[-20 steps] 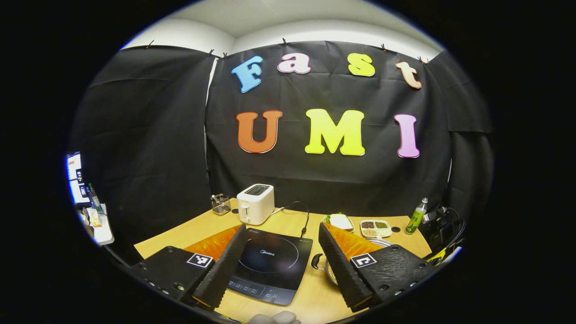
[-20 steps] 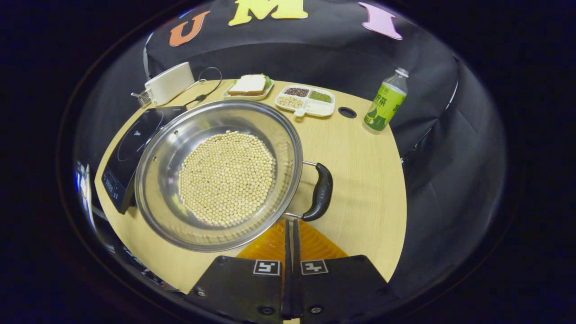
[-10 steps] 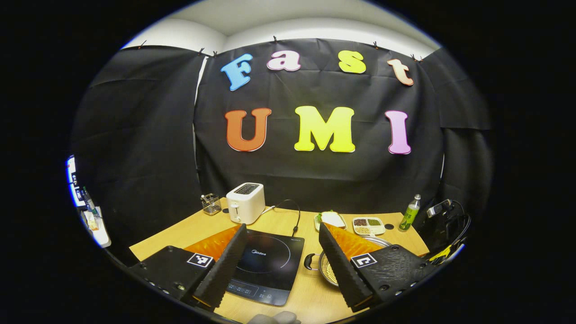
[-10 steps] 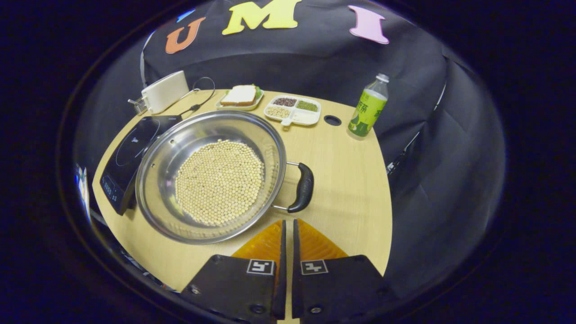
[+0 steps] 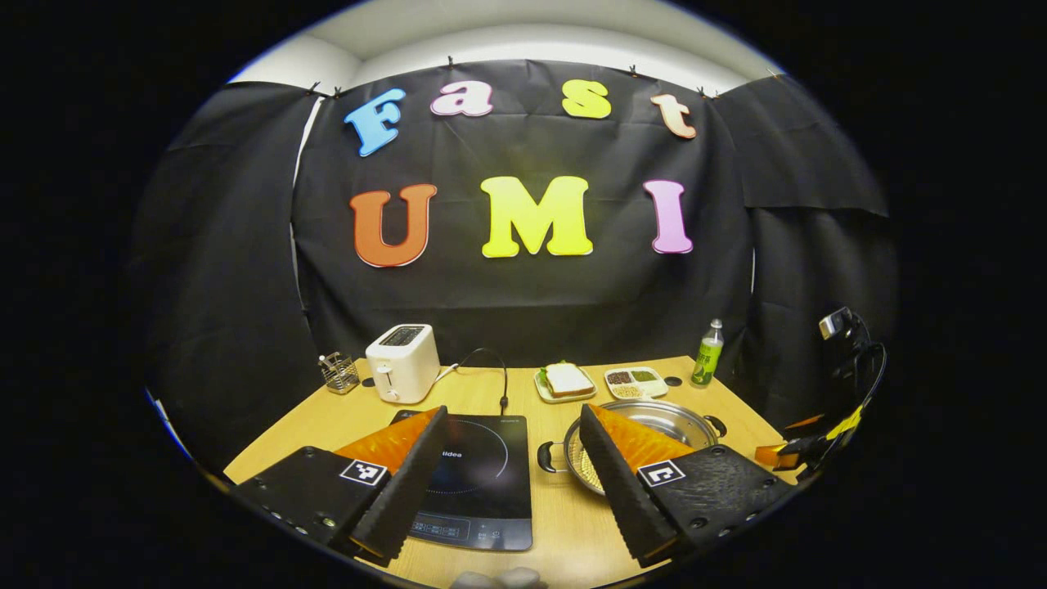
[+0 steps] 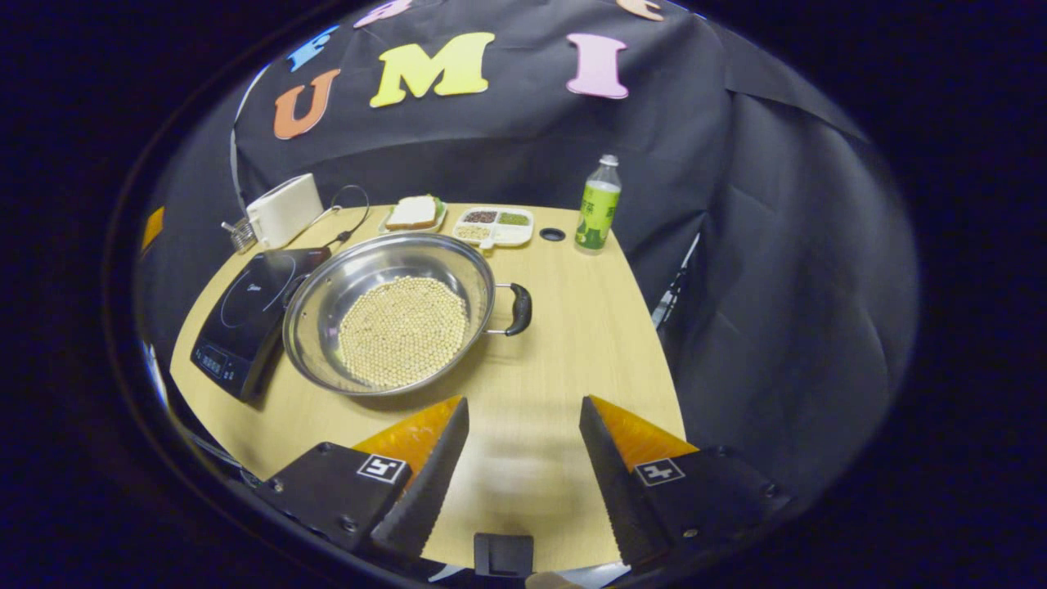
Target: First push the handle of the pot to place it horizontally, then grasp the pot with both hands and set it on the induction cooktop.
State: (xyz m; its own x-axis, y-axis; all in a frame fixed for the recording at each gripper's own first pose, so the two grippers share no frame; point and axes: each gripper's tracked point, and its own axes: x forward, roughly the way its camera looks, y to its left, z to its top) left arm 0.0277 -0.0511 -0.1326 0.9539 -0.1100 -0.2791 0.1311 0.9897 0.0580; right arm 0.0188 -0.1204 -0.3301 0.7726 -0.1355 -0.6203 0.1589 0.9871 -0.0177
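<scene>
i see the shiny steel pot [image 6: 391, 309] of pale beans on the wooden table [image 6: 572, 343], touching the black induction cooktop [image 6: 249, 315]. my left gripper [image 5: 514, 466] and right gripper [image 6: 523, 466] both gape empty, short of it.

silver pot [image 6: 327, 304] of cream beans [image 6: 402, 330], black handle [image 6: 519, 309]; black cooktop [image 6: 245, 315]; white toaster [image 6: 285, 209]; green bottle [image 6: 598, 209]; tan bench [image 6: 572, 327].

Left two-finger gripper [image 5: 511, 483] held level with fingers spread wide, right two-finger gripper [image 6: 523, 470] tilted downward, fingers likewise parted, both gripping nothing
</scene>
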